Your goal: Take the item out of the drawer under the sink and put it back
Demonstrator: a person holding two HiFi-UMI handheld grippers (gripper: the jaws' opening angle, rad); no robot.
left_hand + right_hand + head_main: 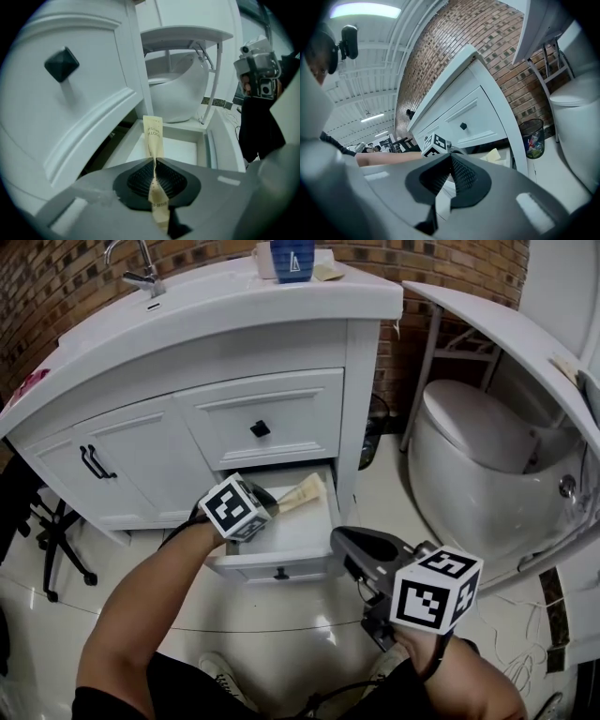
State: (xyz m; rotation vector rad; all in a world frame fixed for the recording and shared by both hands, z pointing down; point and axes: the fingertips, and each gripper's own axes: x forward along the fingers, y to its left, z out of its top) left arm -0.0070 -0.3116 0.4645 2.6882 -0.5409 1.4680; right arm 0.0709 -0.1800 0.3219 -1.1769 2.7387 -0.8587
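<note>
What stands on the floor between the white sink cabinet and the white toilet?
A dark waste bin holding colourful rubbish; the right gripper view shows it clearly.

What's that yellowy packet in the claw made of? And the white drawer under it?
The packet looks like thin matte paper, pale yellow: it creases where the left claw pinches it, though it might be plastic film. The drawer seems painted wood or board: smooth white with a soft sheen.
</note>
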